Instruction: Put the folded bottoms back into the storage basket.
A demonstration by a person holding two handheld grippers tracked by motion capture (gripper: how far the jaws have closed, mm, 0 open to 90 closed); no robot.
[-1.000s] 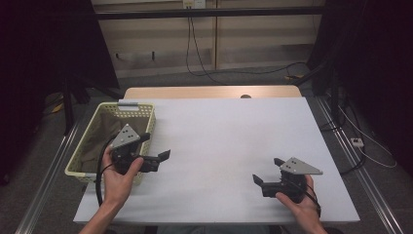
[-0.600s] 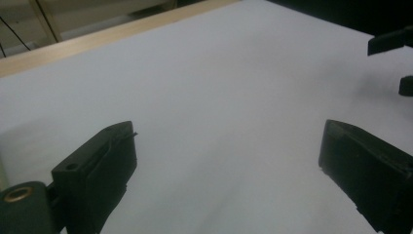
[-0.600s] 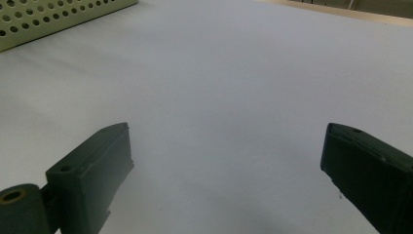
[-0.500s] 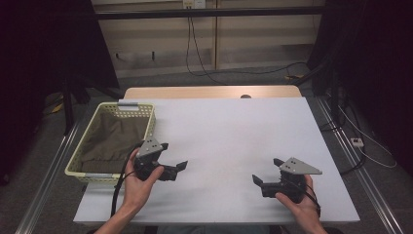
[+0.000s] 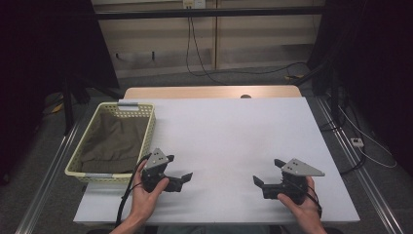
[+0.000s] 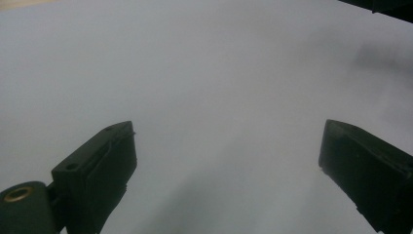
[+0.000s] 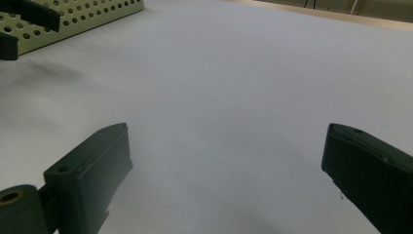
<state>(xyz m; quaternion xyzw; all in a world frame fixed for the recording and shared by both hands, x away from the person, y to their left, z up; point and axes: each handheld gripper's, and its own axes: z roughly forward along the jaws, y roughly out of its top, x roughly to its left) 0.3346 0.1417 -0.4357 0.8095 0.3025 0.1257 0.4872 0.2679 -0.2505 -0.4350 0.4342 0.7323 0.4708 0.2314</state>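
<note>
Nearest the person, the left gripper [image 5: 184, 179] sat at about seven o'clock on the white rectangular table [image 5: 234, 141], jaws spread wide over bare surface and holding nothing. The right gripper [image 5: 265, 178] rested at about five o'clock, its jaws equally wide and empty. Farther off, at nine to ten o'clock, the pale yellow perforated plastic basket [image 5: 146, 127] stood just beside the left gripper, with a folded olive-brown cloth [image 5: 113, 141] lying inside it.
</note>
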